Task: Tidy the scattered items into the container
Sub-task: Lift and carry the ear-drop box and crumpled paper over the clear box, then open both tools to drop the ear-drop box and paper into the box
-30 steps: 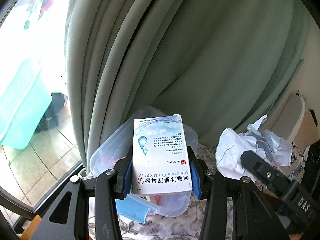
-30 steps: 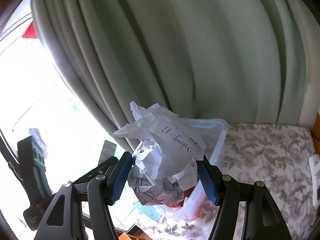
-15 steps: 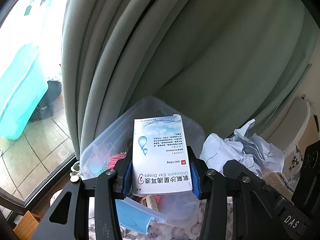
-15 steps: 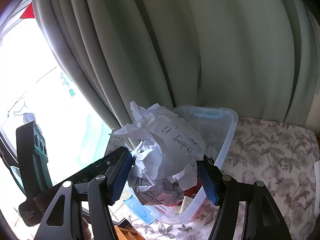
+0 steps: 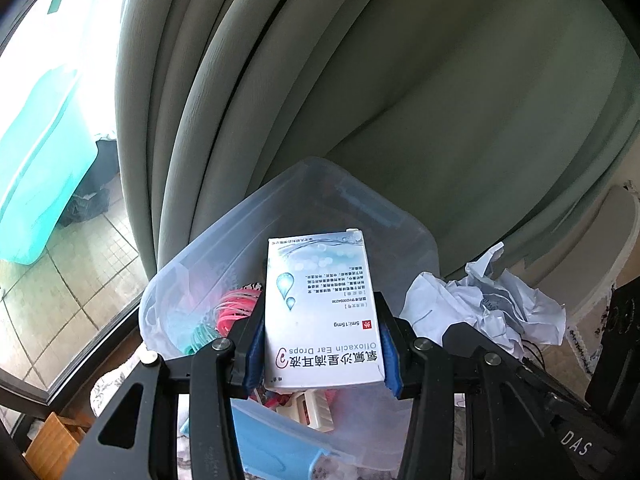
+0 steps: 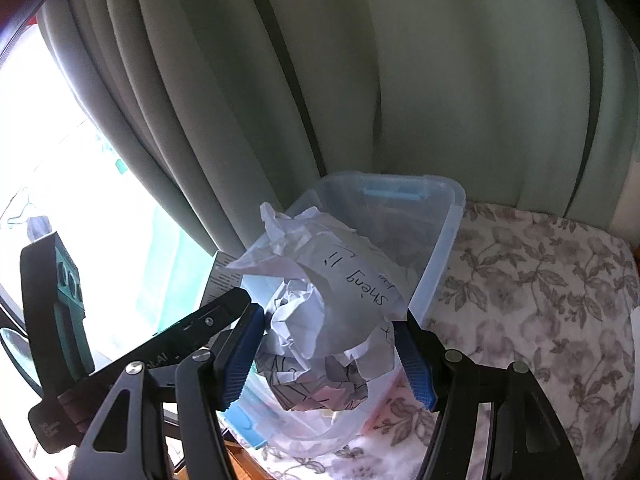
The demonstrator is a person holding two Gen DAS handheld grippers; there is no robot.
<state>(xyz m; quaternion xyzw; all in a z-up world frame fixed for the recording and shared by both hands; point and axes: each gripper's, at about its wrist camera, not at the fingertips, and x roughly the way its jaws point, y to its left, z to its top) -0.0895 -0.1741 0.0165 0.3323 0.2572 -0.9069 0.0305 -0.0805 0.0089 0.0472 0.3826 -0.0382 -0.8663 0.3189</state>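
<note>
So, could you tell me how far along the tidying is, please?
Done: pink and teal items already lie in the clear plastic container. In hand: the left gripper holds a white ear-drops box, the right gripper a crumpled paper ball, both above the container. Left: releasing both.

Both grippers dropped toward the clear container (image 5: pixel 248 240) over the last second. In the left wrist view it went from peeking out behind the ear drops box (image 5: pixel 322 312) to filling the lower middle, pink stuff inside now showing. In the right view, more floral cloth (image 6: pixel 540 280) shows lower right.
</note>
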